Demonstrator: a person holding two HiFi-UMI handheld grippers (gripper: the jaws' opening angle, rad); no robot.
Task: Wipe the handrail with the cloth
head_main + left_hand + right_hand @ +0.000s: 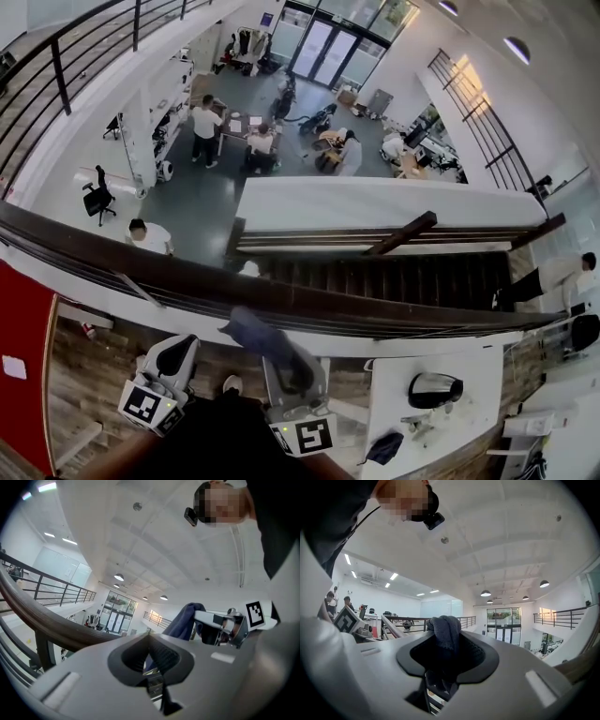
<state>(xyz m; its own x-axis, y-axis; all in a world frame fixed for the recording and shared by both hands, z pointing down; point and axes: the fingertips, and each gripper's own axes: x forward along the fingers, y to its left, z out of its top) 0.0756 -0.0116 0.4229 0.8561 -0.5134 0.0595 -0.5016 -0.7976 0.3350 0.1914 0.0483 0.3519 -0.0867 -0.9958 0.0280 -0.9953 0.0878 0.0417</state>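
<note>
A dark brown wooden handrail (309,298) runs across the head view from the left edge to the right, on black railing bars. My right gripper (279,358) is shut on a bunched dark blue cloth (251,330), held just below the rail on my side; whether the cloth touches the rail I cannot tell. In the right gripper view the cloth (443,631) fills the gap between the jaws of the right gripper (445,644). My left gripper (176,349) is shut and empty, left of the right one. In the left gripper view the handrail (42,618) curves past on the left and the cloth (183,619) shows to the right.
Beyond the rail is a drop to a lower floor with people, desks and a staircase (394,272). A white table (469,417) with a dark helmet-like object (436,388) stands at lower right. A red panel (23,356) is at lower left.
</note>
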